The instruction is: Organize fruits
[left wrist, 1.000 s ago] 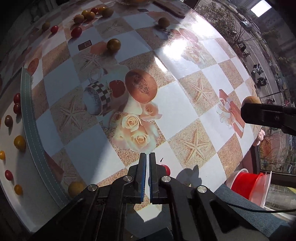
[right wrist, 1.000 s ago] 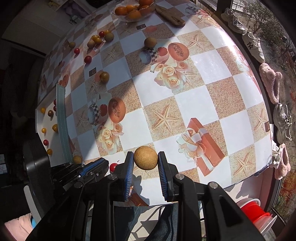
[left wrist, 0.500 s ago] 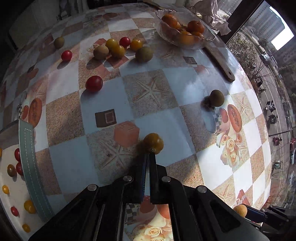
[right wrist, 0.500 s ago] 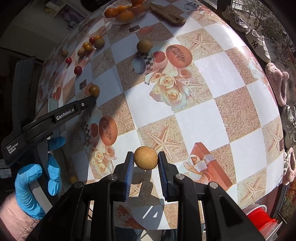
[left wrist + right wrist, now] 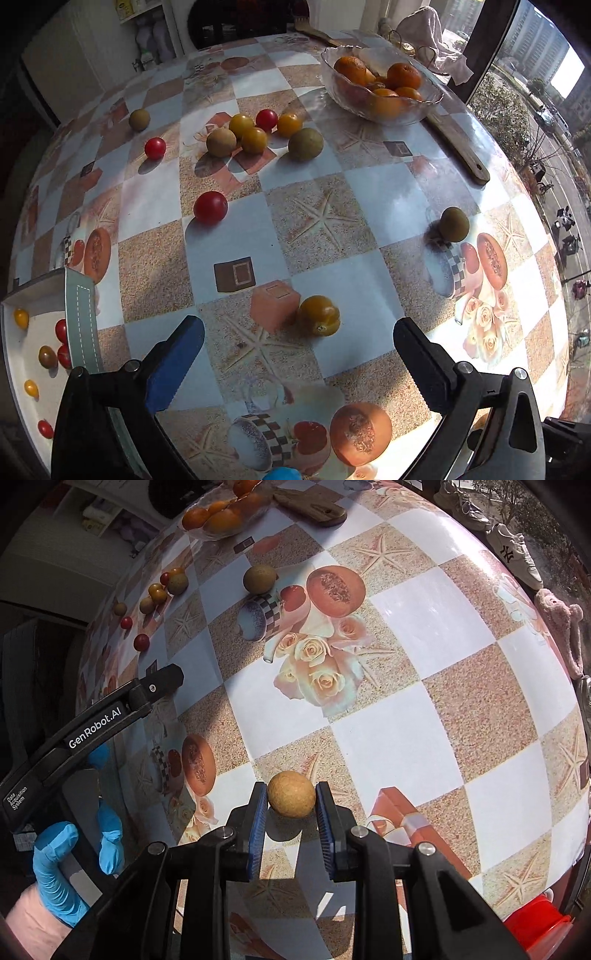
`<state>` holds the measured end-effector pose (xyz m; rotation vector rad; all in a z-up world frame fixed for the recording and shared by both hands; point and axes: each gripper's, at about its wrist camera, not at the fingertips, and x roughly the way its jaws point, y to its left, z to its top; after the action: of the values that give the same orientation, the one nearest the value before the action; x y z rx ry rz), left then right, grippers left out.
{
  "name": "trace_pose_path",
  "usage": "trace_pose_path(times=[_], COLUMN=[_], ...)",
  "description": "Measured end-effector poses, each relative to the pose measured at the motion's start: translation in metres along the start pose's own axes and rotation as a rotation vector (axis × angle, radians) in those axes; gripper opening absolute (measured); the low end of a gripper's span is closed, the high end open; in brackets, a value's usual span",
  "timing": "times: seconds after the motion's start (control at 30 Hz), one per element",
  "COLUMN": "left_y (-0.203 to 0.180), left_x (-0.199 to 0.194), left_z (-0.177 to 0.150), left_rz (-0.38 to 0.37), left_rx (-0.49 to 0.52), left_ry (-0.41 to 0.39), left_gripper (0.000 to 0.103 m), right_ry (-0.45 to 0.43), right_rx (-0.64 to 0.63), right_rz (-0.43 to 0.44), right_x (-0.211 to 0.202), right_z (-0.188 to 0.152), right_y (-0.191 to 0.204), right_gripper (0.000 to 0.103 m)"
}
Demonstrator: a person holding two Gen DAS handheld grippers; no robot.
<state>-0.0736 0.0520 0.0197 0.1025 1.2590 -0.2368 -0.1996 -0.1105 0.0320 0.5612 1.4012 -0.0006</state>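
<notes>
Sunlit checkered tabletop (image 5: 332, 229) carries scattered fruit. Our left gripper (image 5: 299, 332) is opening its fingers, spread wide either side of a yellow tomato (image 5: 320, 315) lying untouched on the cloth. Our right gripper (image 5: 291, 805) has its fingers clamped on a tan round fruit (image 5: 291, 793) above the tabletop.

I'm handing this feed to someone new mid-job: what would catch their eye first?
First, the right gripper shut on a tan round fruit above the patterned tablecloth. Next, the left gripper, its jaws opening, with a yellow tomato on the cloth just ahead of them, untouched. Farther back, a glass bowl of oranges and a cluster of loose fruits.
</notes>
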Motion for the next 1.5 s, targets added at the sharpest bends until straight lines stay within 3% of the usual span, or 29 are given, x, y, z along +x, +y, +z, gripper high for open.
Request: trace_pose_path(times=[0.3,0.43,0.5,0.53,0.57,0.63,0.93,1.27,1.5], left_y=[0.002,0.002,-0.002,-0.009,-0.016,-0.027,-0.005,0.038,0.087], left_x=[0.018,0.02,0.015,0.01,0.005,0.001,-0.015,-0.061,-0.085], left_z=[0.005,0.011,0.009,0.009,0.007,0.006,0.001,-0.019,-0.036], left_rz=[0.03,0.035,0.025,0.018,0.007,-0.011,-0.101,-0.1,-0.063], left_rx=[-0.014,-0.037,-0.025,0.0,0.03,0.062,-0.037,-0.082,-0.171], left_ry=[0.028,0.082,0.062,0.041,0.027,0.025,0.027,-0.016,-0.019], left_gripper=[0.103,0.102,0.092,0.074,0.049,0.022,0.023,0.022,0.023], right_ry=[-0.01,-0.012,-0.013,-0.014,-0.015,-0.019,-0.044,-0.035,-0.014], right_rx=[-0.014,-0.014,-0.012,-0.01,-0.007,-0.003,-0.036,-0.115,-0.21], right_rz=[0.003,0.011,0.01,0.012,0.013,0.013,0.016,0.015,0.027], right_x=[0.004,0.004,0.004,0.004,0.003,0.002,-0.008,-0.012,-0.014], right_z=[0.003,0.004,0.005,0.005,0.005,0.006,0.013,0.02,0.021], right_y=[0.001,0.002,0.003,0.003,0.003,0.003,0.013,0.047,0.097], right_gripper=[0.029,0.029,0.029,0.029,0.029,0.029,0.029,0.029,0.029])
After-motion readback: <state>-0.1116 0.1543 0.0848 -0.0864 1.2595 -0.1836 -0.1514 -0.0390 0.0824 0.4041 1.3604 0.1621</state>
